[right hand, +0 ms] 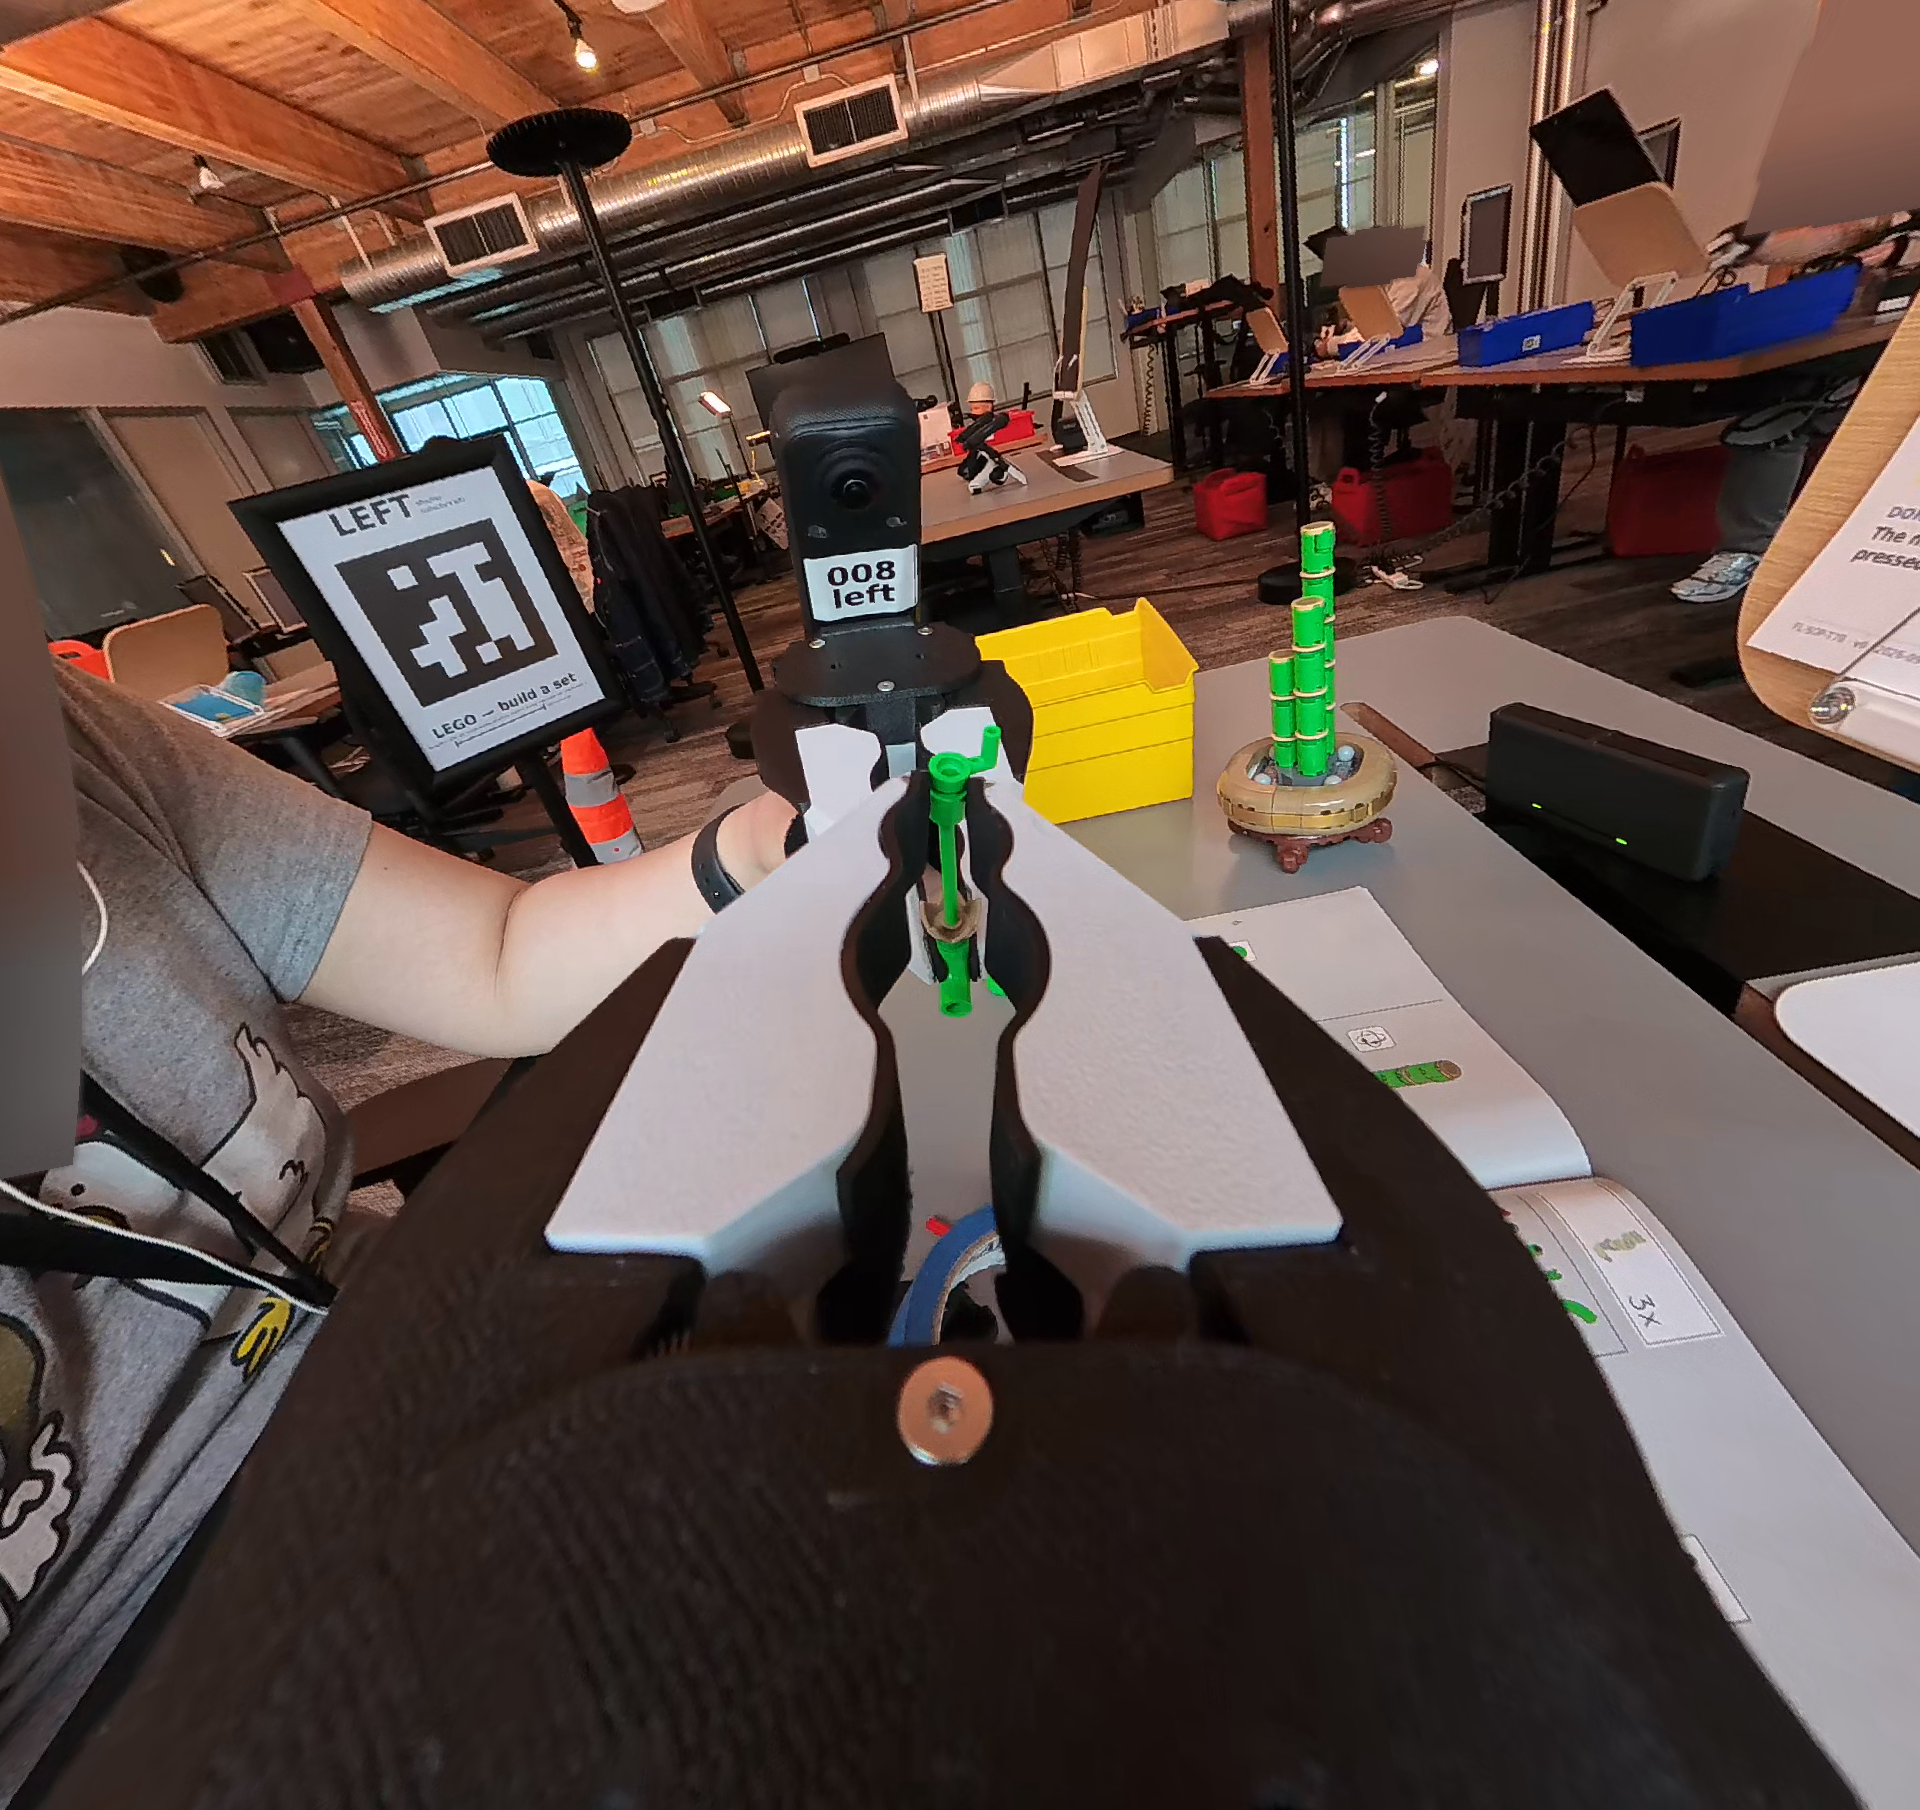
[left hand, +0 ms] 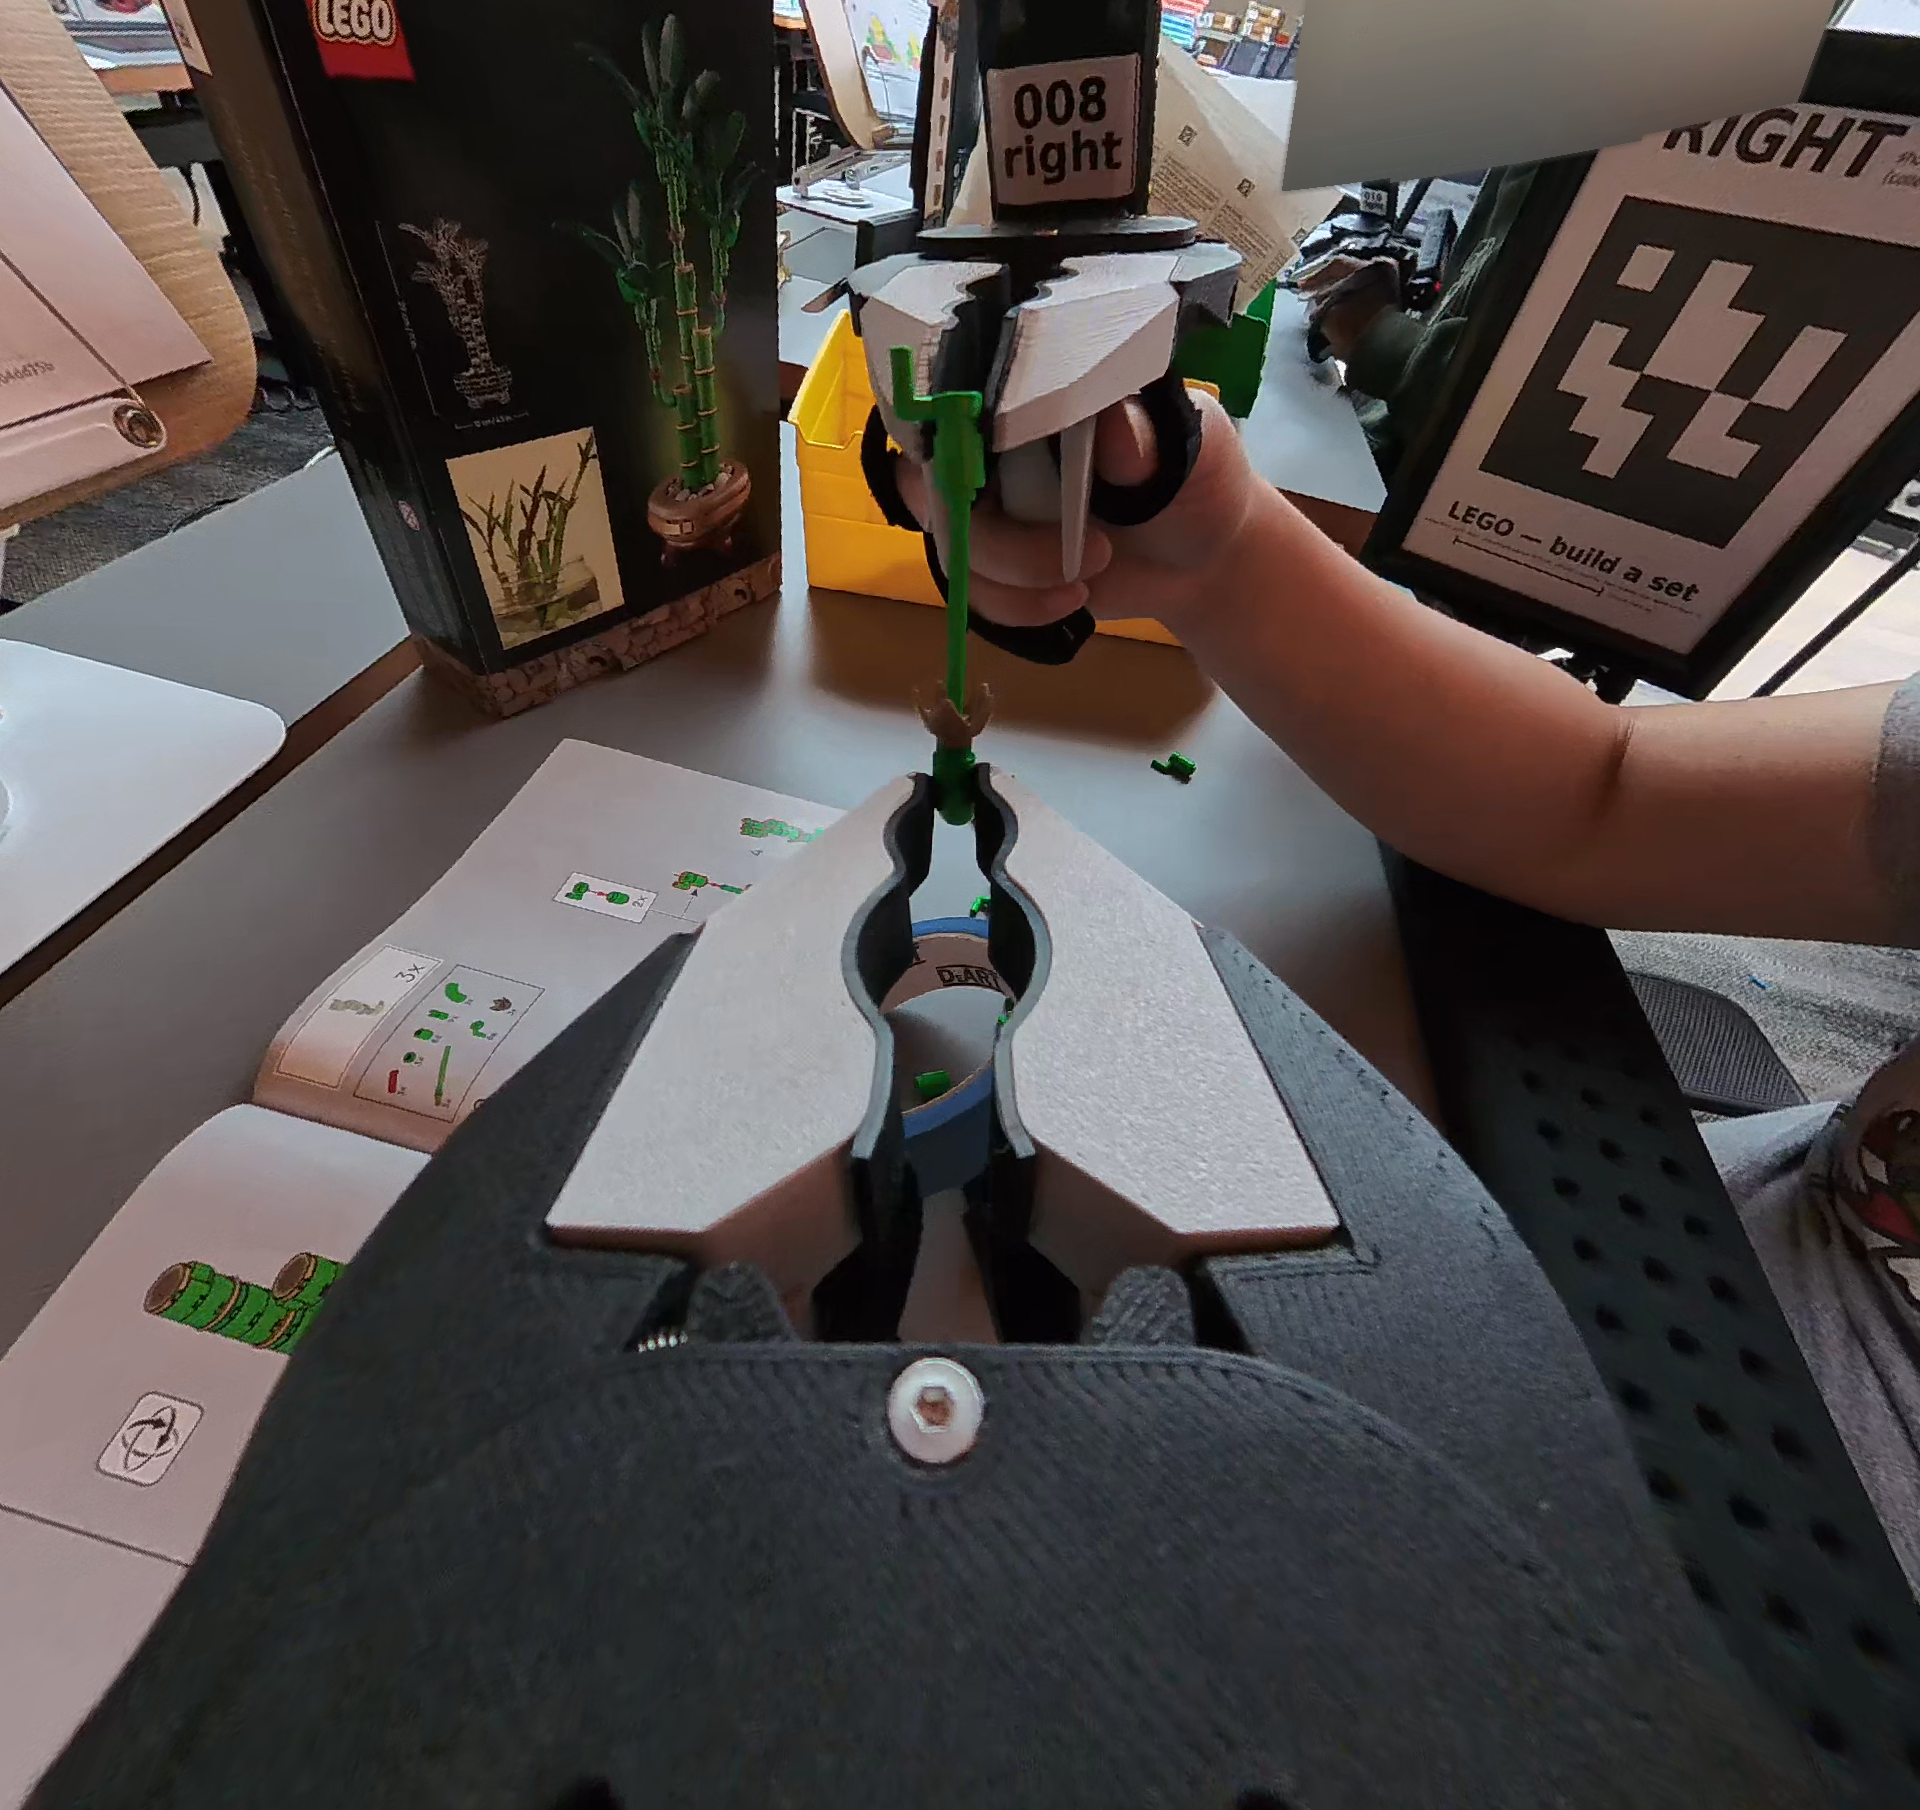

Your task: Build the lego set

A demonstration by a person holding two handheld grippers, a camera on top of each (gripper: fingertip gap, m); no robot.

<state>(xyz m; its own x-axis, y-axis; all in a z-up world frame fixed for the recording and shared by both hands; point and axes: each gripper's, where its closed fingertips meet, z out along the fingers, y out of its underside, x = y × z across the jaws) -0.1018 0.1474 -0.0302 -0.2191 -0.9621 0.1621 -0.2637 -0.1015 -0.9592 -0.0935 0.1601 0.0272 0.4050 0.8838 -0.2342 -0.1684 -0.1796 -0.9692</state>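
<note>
A thin green Lego stem [left hand: 958, 607] with a small tan ring [left hand: 948, 711] near its lower end is held in the air between both grippers. My left gripper [left hand: 951, 792] is shut on the green piece at the stem's lower end. My right gripper [left hand: 971, 389], held by a hand, faces it and is shut on the stem's top connector. In the right wrist view my right gripper [right hand: 951, 792] is shut on the stem [right hand: 948, 856], and the left gripper [right hand: 940, 945] shows behind it. A partly built green bamboo model [right hand: 1304, 721] in a tan pot stands on the table.
The open instruction booklet [left hand: 468, 929] lies under the grippers, with a blue tape roll [left hand: 940, 1116] holding small green pieces. The Lego box [left hand: 520, 306] stands at the back left, and yellow bins [right hand: 1101, 711] behind. A loose green piece [left hand: 1174, 766] lies on the table. A black device [right hand: 1616, 784] sits at the right. My hands' fingertips stand some 6 centimetres from each other.
</note>
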